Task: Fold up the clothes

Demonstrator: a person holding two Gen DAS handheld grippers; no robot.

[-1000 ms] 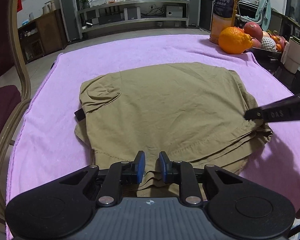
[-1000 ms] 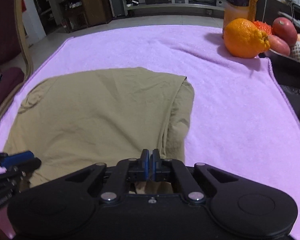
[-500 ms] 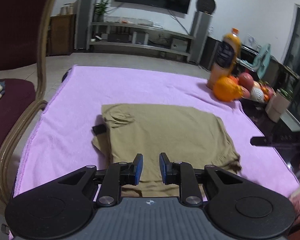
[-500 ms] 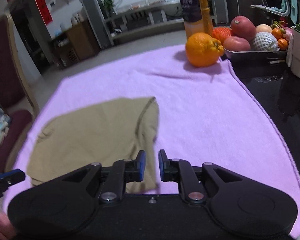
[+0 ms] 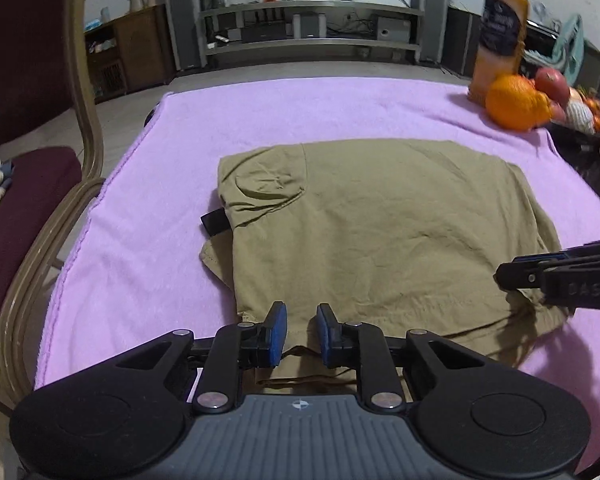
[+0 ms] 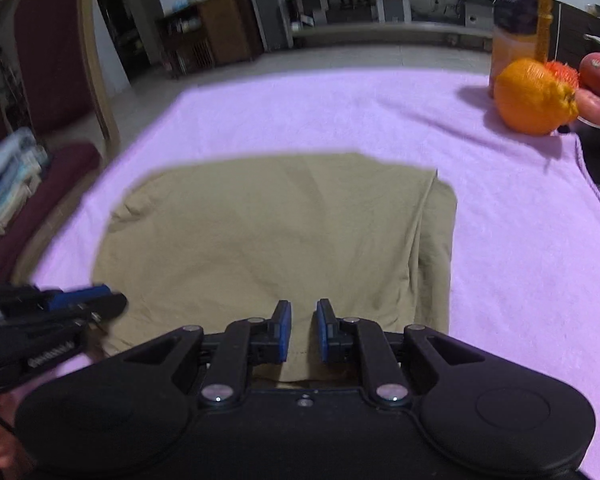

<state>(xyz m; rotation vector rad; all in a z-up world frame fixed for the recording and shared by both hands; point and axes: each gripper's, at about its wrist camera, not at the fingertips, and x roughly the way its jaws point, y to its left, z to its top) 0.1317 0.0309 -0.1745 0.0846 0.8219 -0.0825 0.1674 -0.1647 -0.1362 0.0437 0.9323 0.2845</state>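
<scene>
Khaki garment (image 5: 380, 236) lying folded in layered stack on purple towel (image 5: 300, 108). Left gripper (image 5: 301, 334) and right gripper (image 6: 303, 330) hovering over near hem, both narrowly parted, holding nothing. Cloth looking light, limp, slippery between layers; pinching all hem layers together seeming best

The right tongs (image 5: 512, 276) bear raised letters reading "DAS"; the bottle label is blurred.
</scene>
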